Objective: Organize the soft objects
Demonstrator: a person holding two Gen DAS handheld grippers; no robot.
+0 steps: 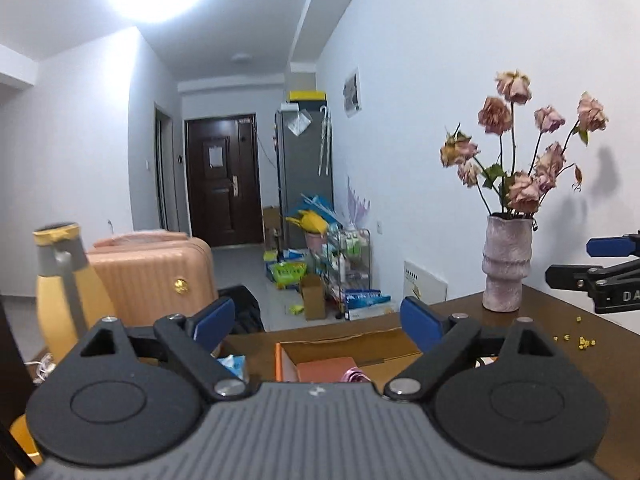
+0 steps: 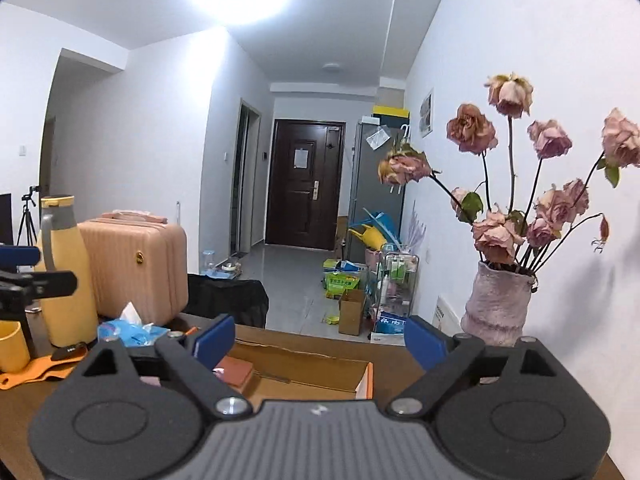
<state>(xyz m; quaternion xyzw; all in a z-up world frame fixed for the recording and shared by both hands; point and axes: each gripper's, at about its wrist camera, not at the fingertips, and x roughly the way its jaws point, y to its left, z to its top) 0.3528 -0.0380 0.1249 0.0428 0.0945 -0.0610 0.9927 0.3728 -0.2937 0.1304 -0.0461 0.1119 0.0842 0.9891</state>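
An open cardboard box (image 1: 384,342) with an orange edge stands on the brown table (image 1: 560,320), just below both grippers. A terracotta soft block (image 1: 326,368) lies inside it, with a pink shiny item (image 1: 354,377) beside it. The box (image 2: 320,368) and block (image 2: 238,372) also show in the right wrist view. My left gripper (image 1: 318,320) is open and empty above the box. My right gripper (image 2: 320,338) is open and empty above it too. The right gripper's fingers (image 1: 608,247) show at the left view's right edge.
A vase of dried pink roses (image 1: 506,264) stands on the table by the wall. A yellow flask (image 2: 66,276), blue tissue pack (image 2: 132,330), yellow cup (image 2: 12,346) and orange cloth (image 2: 36,372) lie to the left. A pink suitcase (image 2: 136,268) stands behind. Yellow crumbs (image 1: 580,340) dot the table.
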